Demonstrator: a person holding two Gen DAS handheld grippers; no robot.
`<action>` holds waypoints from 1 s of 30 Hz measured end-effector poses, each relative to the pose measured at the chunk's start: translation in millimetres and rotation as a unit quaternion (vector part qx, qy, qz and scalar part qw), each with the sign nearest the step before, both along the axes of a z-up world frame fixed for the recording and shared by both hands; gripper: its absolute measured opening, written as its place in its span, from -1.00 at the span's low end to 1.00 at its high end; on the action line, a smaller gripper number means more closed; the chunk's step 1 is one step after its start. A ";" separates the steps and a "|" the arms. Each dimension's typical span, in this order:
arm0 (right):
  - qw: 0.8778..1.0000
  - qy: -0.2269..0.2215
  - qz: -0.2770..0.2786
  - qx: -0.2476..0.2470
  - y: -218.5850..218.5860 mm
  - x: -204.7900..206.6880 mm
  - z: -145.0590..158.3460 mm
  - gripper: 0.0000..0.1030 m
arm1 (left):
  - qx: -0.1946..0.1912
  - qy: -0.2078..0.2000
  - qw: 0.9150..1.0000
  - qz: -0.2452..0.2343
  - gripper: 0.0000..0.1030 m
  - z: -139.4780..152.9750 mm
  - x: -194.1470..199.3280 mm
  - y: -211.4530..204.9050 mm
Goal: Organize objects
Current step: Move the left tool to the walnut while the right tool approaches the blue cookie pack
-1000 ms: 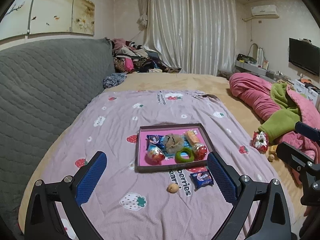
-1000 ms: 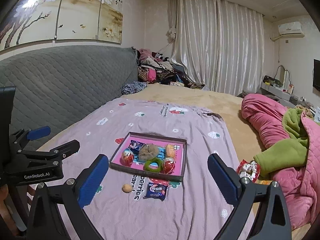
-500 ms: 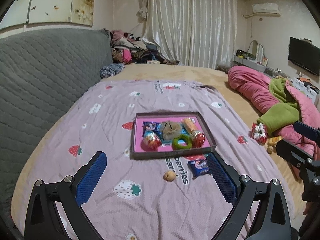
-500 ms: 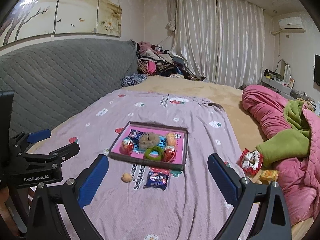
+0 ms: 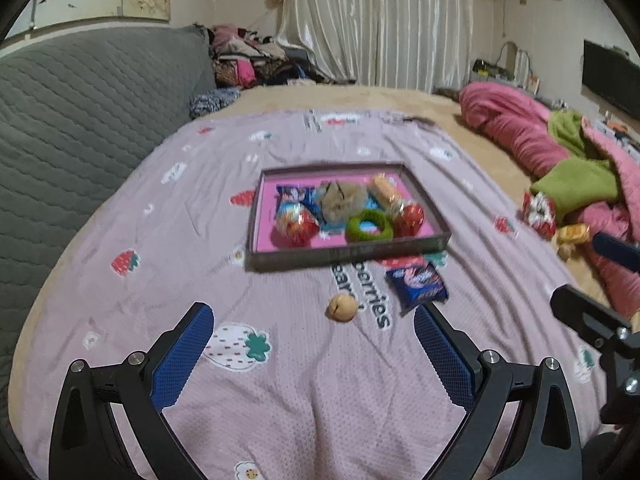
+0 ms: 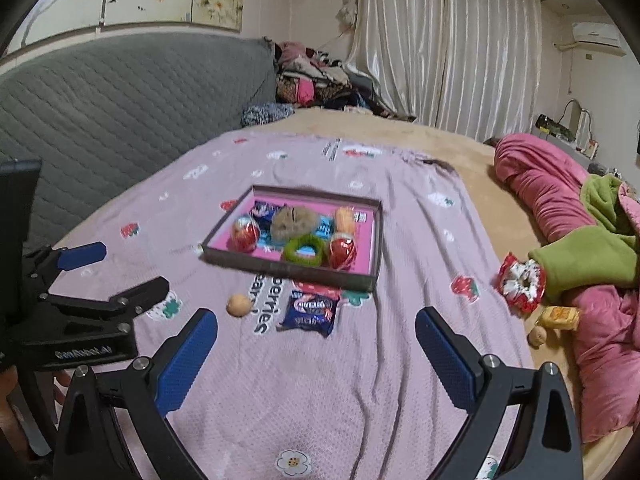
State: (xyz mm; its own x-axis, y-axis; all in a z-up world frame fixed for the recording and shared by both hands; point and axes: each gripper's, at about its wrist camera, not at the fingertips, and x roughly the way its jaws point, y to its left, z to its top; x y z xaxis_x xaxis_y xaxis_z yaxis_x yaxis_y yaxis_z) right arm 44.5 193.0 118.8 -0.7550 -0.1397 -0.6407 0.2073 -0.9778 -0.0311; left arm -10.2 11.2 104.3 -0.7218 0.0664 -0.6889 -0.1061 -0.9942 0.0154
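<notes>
Now both tongs (image 5: 314,354) (image 6: 316,356) spread empty, one tray (image 5: 348,256), two red eggs (image 5: 296,222), one walnut (image 5: 342,308).

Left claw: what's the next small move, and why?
Probably ease the left claw forward and down over the small tan nut. It lies loose on the blanket just ahead of the open jaws, outside the tray, with the blue snack packet beside it. Both claws hold nothing.

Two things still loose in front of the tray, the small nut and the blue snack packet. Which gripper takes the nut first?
Probably left. The nut lies between the open left gripper fingers; the blue packet better suits the right gripper.
</notes>
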 end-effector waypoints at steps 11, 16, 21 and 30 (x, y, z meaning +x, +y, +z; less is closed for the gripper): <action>0.999 -0.044 0.001 0.010 0.1 -36.2 -48.2 0.95 | -0.018 -0.045 0.999 -0.005 0.95 -66.8 -37.1 10.4; 0.998 -0.062 -0.002 0.008 1.2 -57.6 -67.2 0.95 | -0.024 -0.059 0.998 -0.004 0.95 -91.5 -55.1 12.2; 0.997 -0.074 -0.004 0.013 -1.7 -79.9 -84.1 0.95 | -0.032 -0.067 0.997 -0.008 0.95 -110.8 -70.4 15.5; 0.995 -0.100 -0.002 0.017 -9.3 -114.3 -110.0 0.95 | -0.032 -0.069 0.997 -0.018 0.95 -127.0 -93.8 23.4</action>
